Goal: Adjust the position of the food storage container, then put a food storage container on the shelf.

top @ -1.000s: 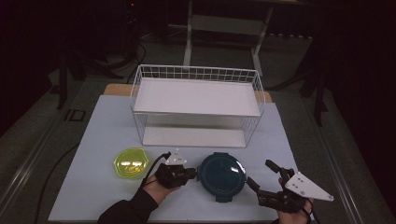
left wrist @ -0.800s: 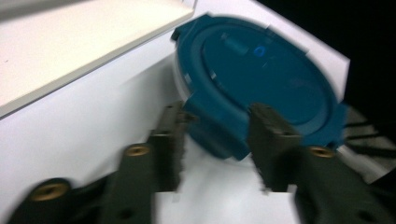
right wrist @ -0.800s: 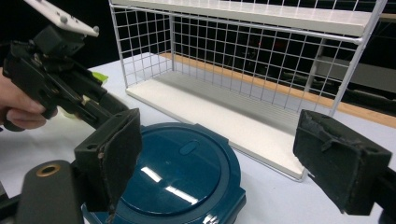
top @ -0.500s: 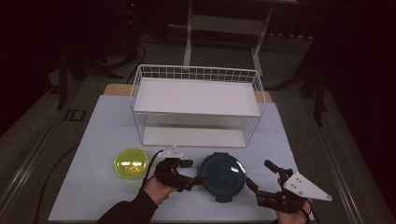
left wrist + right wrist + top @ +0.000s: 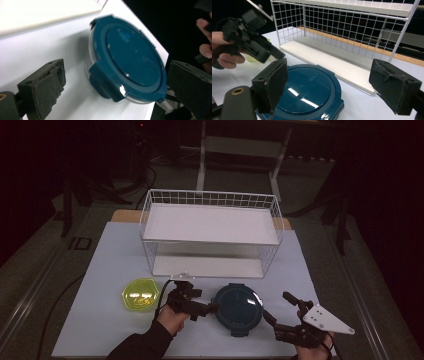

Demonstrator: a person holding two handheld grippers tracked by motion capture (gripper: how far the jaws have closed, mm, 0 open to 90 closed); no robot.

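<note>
A round dark-blue container (image 5: pixel 236 306) with a clip-on lid lies flat on the white mat near the front edge. My left gripper (image 5: pixel 204 301) is at its left edge, pointing at it. Its jaws have just been opening and now stand open. In the left gripper view the container (image 5: pixel 132 57) lies just ahead of the left gripper (image 5: pixel 118 66), and the pads touch nothing. My right gripper (image 5: pixel 276 305) sits at the container's right side, open. In its own view the right gripper (image 5: pixel 329 72) frames the lid (image 5: pixel 309 87), with the left gripper (image 5: pixel 249 42) beyond.
A white wire rack (image 5: pixel 210 232) with two shelves stands behind the container; its lower shelf (image 5: pixel 332 60) is bare. A yellow-green hexagonal dish (image 5: pixel 140 294) lies left of the left hand. The white mat (image 5: pixel 100 265) ends close to the hands at the front.
The left gripper's jaws went from shut to wide open beside the container's left edge, and the hand shifted slightly. The right gripper and the container stayed put.
</note>
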